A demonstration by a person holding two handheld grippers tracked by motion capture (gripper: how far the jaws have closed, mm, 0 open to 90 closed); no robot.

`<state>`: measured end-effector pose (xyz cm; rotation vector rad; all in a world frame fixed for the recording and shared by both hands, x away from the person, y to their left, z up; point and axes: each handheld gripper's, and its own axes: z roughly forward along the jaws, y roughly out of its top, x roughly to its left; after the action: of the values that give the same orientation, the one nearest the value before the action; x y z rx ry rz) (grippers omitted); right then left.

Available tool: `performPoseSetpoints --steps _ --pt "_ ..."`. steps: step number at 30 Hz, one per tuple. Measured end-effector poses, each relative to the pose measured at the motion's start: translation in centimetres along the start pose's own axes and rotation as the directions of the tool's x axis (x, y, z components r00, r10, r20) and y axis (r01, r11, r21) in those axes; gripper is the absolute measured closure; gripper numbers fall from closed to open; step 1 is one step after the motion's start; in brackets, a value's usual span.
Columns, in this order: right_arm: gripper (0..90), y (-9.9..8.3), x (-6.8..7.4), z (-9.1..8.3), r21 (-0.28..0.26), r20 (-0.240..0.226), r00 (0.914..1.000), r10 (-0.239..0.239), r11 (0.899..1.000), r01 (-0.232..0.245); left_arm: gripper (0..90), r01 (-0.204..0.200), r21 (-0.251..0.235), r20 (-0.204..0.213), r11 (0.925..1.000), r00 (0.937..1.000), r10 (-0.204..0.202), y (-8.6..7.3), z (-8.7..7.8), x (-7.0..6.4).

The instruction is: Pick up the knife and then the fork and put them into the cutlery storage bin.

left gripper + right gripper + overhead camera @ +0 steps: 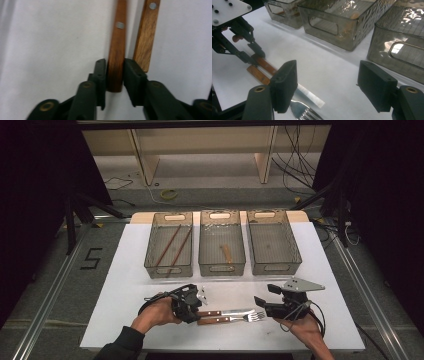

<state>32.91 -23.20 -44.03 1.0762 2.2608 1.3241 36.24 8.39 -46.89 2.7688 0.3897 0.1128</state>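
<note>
A knife (235, 311) and a fork (250, 318), both with wooden handles, lie side by side on the white table sheet (125, 285) near its front edge. My left gripper (196, 312) is shut on the end of the darker, rounded handle (117, 50), which looks like the knife's. The lighter, flat handle (147, 35) lies just beside it, untouched. My right gripper (261, 305) hovers at the fork's tines, wide open (328, 85) with nothing between its pads. Below it are the knife blade (310, 96) and fork tines (305, 113).
Three smoky plastic bins stand in a row at the back of the sheet. The left bin (169, 266) holds two chopsticks (172, 245), the middle bin (221, 265) a small wooden-handled piece (226, 252), and nothing shows in the right bin (274, 264).
</note>
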Motion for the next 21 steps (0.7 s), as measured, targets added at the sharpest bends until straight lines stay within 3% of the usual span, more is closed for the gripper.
performPoseSetpoints --steps 5,11,17,21 --pt "32.9 0.0 0.0 0.0 -0.001 -0.001 1.0000 0.000 1.000 0.000 73.8 -0.025 -0.007 -0.003 0.9997 0.9997 0.025 -0.1 0.0 0.0" --pt "32.9 0.0 0.0 0.0 -0.001 -0.005 1.0000 0.001 1.000 -0.001 74.4 -0.050 -0.014 -0.043 0.9987 0.9978 0.049 0.1 -0.1 -0.5" --pt "32.9 0.1 0.1 0.0 0.000 -0.008 1.0000 -0.002 1.000 0.002 74.6 -0.032 -0.027 -0.064 0.9991 0.9975 0.030 0.2 -0.5 -0.4" --pt "32.9 0.1 0.3 0.1 0.000 -0.014 0.9999 -0.005 1.000 0.005 74.5 -0.015 -0.062 -0.070 0.9980 0.9975 0.011 0.4 -1.2 -0.6"
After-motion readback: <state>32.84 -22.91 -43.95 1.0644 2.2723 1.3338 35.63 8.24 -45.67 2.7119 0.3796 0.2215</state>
